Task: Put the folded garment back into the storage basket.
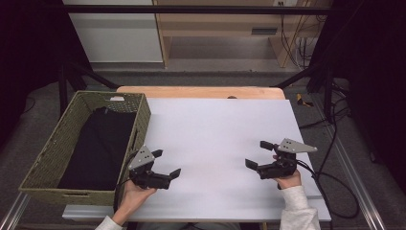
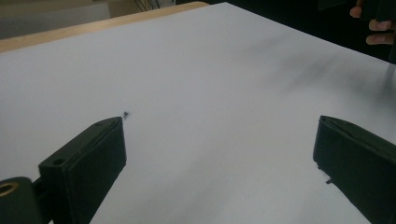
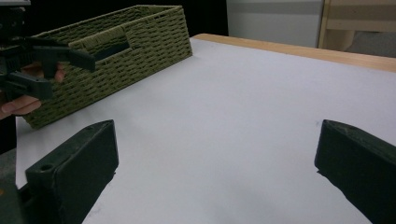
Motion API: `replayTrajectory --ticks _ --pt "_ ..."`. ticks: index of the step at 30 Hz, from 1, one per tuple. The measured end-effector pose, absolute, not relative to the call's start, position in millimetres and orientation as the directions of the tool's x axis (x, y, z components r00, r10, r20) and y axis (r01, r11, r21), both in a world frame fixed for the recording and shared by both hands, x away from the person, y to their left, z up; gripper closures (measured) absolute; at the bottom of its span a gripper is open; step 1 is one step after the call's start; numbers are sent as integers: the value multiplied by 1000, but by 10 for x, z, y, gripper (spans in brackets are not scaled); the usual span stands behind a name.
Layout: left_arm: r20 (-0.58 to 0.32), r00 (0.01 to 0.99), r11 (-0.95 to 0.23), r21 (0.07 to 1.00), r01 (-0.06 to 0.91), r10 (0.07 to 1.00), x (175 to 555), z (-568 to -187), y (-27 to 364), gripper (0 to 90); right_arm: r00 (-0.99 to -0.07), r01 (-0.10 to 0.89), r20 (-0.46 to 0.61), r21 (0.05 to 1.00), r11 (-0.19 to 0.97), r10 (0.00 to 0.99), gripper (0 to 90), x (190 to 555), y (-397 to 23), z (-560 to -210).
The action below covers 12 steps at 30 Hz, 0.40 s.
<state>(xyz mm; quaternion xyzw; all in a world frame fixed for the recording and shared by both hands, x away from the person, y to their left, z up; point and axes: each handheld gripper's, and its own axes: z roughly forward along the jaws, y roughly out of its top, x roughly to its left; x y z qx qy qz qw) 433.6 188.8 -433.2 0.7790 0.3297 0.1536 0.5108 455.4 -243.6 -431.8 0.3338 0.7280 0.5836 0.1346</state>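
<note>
A person holds both grippers low over the white tabletop (image 1: 215, 129), their jaws pointing at each other. My left gripper (image 1: 167, 163) hangs near the front left, just right of the basket, open and empty. My right gripper (image 1: 256, 154) is at the front right, also open and empty. In the left gripper view my left gripper (image 2: 219, 135) has bare white surface between its spread jaws. In the right gripper view my right gripper (image 3: 217, 158) likewise frames bare table, with the left gripper (image 3: 42, 60) far off at the left.
An olive woven basket (image 1: 142, 120) stands at the table's left edge with a black cloth (image 1: 100, 143) lying inside; its wall (image 3: 116, 51) has a handle slot. A wooden strip (image 1: 201, 92) borders the far edge. Cables (image 1: 335, 191) trail off the right side.
</note>
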Motion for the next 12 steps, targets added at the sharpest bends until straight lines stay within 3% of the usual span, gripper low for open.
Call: replayTrajectory --ticks 12 --pt "-113 712 -256 885 390 693 4347 -4487 1914 27 -731 363 211 925 109 649 1 4552 -2560 -4512"
